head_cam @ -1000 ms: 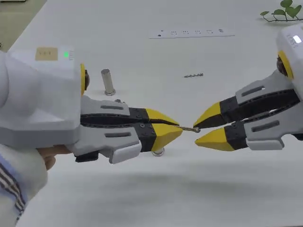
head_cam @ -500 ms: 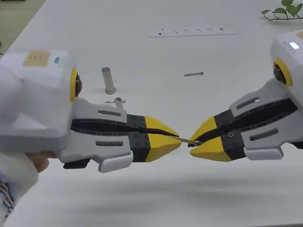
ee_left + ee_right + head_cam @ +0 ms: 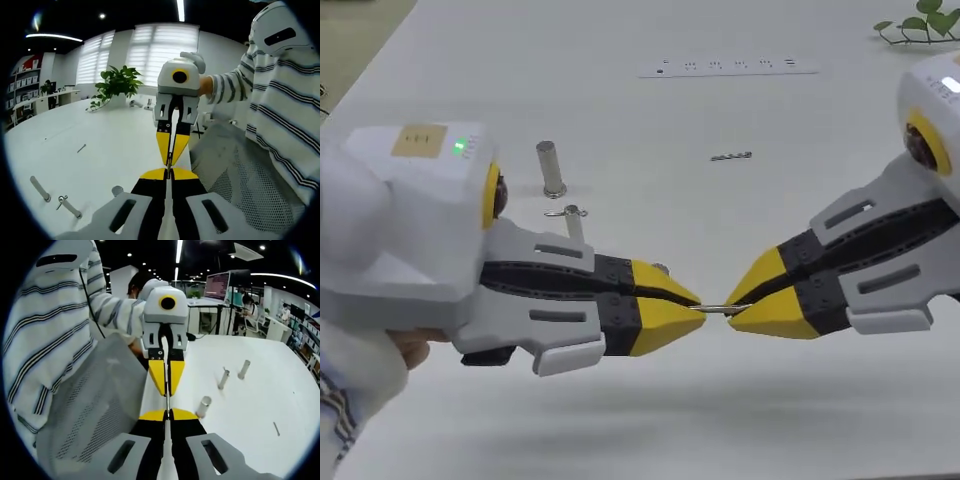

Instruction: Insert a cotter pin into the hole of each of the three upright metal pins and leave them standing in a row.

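White workbench (image 3: 620,100), left gripper (image 3: 696,305) and right gripper (image 3: 734,310) tip to tip, both clamped on cotter pin (image 3: 716,309)

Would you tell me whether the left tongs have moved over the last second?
Yes: the left tongs have shifted down the view, farther from the upright pin, which holds its place.

The left tool (image 3: 697,305) hides most of one metal pin (image 3: 661,268); the frame edge crops the plant (image 3: 920,25).

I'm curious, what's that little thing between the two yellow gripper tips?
A thin cotter pin bridges the left gripper and right gripper, each pinching one end, seen in the head view.
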